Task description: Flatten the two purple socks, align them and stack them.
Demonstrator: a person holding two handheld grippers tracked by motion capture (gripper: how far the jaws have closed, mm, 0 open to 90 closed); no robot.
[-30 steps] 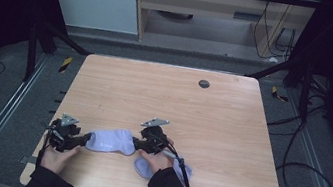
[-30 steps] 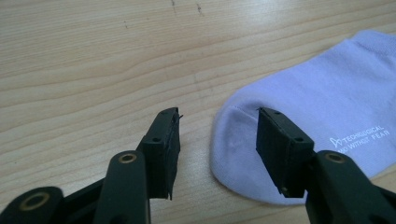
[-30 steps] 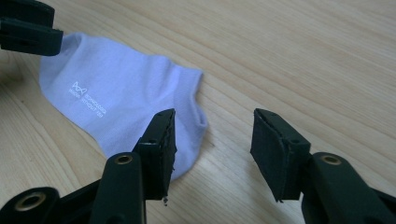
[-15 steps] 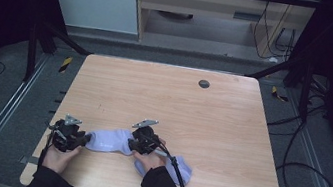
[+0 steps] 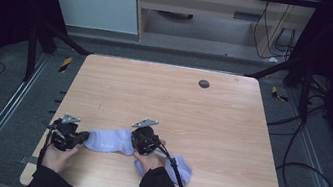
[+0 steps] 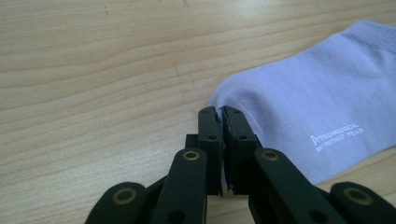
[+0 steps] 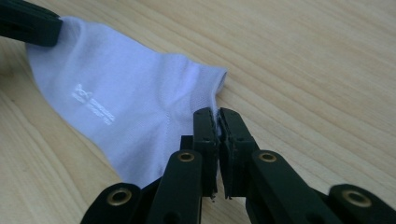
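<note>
Pale wooden table (image 5: 229, 134) in dark room, both grippers (image 5: 77, 136) (image 5: 138, 139) clenched on lilac sock (image 5: 109, 139)

In the right gripper view, the right gripper (image 7: 218, 116) has just closed its black jaws on the edge of a pale lilac sock (image 7: 126, 107) with small white lettering, lying flat on the wooden table (image 7: 317, 70). The left gripper (image 7: 28, 23) grips its far end.

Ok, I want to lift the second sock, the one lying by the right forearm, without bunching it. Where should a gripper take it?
The second sock lies flat, partly under the right forearm. Probably pinch its free outer end, coming low from the table's right side: only thin fabric edges offer a hold. The stretched sock is already clamped that way by left gripper and right gripper.
</note>
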